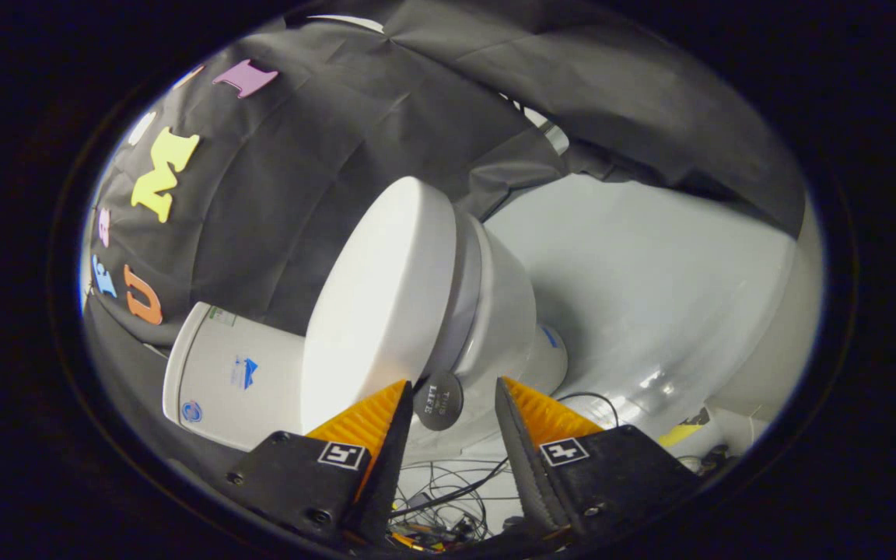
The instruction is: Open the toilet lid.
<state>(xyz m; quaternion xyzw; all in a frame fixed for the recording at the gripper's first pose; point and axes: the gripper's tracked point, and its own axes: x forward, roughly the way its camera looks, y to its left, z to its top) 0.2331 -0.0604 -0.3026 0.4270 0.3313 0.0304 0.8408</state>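
the gripper (452, 389) has its fingers spread wide apart, holding nothing. just ahead of them sits the white toilet (495, 311), its lid (378, 303) down on the seat. a small dark round tab (438, 400) hangs at the lid's front edge, between the fingertips. the tank (230, 373) lies beyond the lid, against the black cloth wall (300, 155).

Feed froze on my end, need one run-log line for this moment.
hand-held gripper: open, empty | toilet lid: closed | lid tab: between fingers, not pinched | tank: beyond lid
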